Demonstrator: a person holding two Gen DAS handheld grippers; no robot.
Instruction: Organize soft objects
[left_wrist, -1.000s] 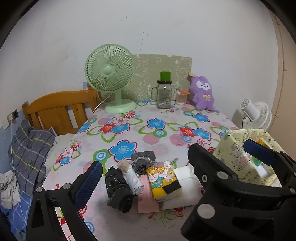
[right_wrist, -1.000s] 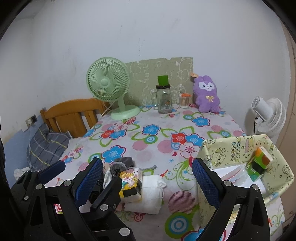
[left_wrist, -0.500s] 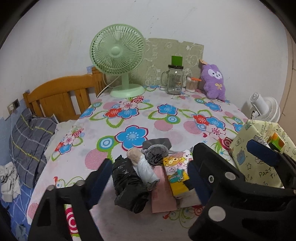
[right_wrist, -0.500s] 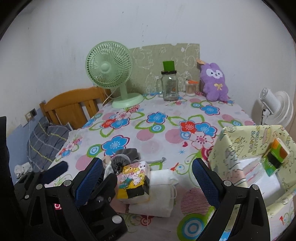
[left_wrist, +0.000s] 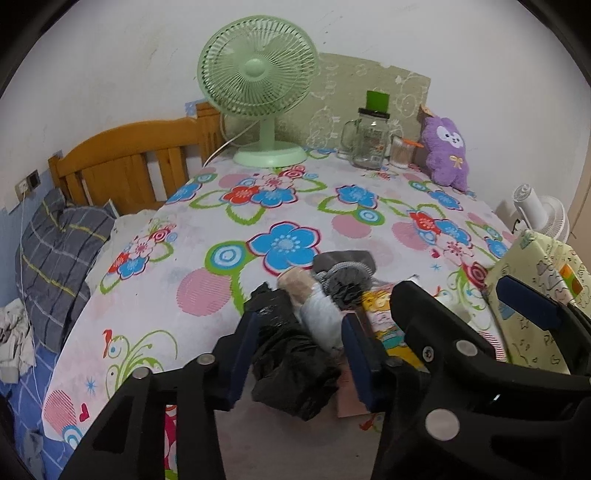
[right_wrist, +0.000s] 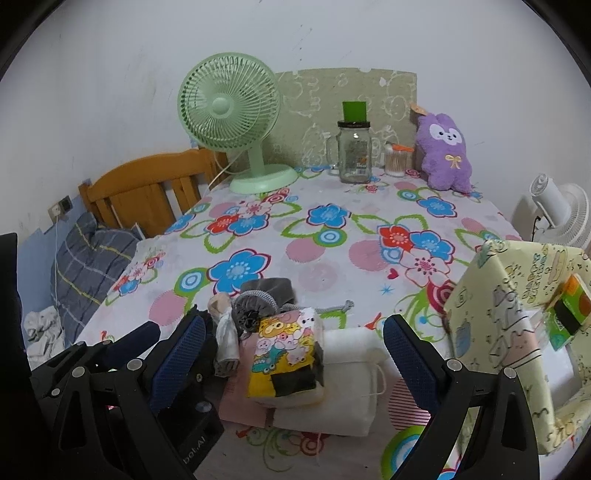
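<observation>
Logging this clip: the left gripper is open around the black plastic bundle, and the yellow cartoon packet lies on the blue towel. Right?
One detail is wrong: in the right wrist view the yellow cartoon packet lies on a white folded towel, not a blue one. The left gripper is indeed open around the black plastic bundle.

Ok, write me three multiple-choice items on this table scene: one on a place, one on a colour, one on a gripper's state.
1. Where does the purple plush rabbit sit?
A. far edge of the table, by the wall
B. inside the yellow printed box
C. on the wooden bed frame

2. What colour is the round-caged desk fan?
A. white
B. pale green
C. blue

3. How is the left gripper?
A. shut on nothing
B. open, fingers astride the crumpled black plastic bag
C. out of view

Answers: 1 A, it leans beside the clear glass handled jar; 2 B, cage and base are green; 3 B, a blue pad shows on each side.
</observation>
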